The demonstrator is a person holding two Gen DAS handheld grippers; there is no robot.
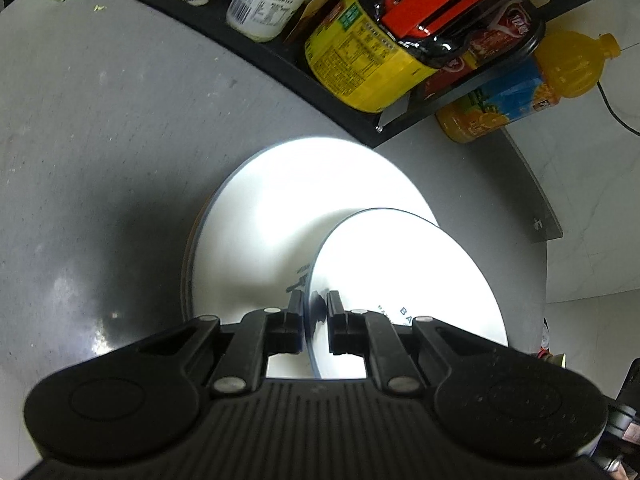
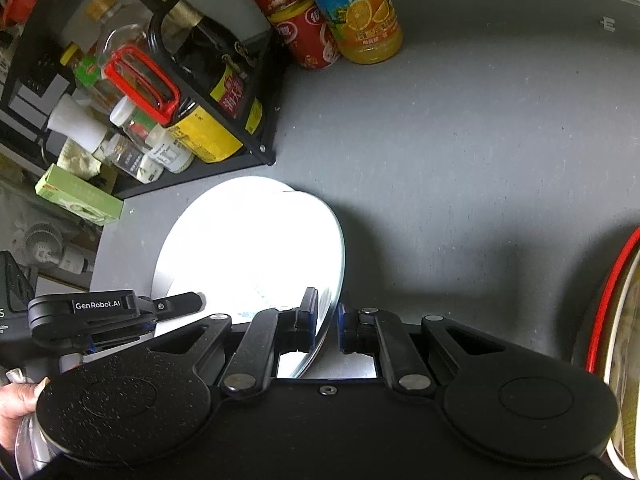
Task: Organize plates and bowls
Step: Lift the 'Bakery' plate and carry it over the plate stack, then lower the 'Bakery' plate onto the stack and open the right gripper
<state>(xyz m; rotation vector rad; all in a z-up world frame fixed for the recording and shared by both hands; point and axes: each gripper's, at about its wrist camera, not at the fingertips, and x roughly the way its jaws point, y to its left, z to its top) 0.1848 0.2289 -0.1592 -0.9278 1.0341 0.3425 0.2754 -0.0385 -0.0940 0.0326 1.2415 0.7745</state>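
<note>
Plate (image 1: 400,276) tilted in left claw (image 1: 317,312), rim up.

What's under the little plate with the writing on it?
A bigger white plate lies under the small plate, on the grey counter. Whatever is beneath that bigger plate is mostly covered.

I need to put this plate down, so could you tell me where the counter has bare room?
The widest bare counter lies right of the plates, between the juice bottle and the red-rimmed item. Another patch lies left of the plates, bordered by the rack. The rack and the bottles beside it are crowded.
</note>
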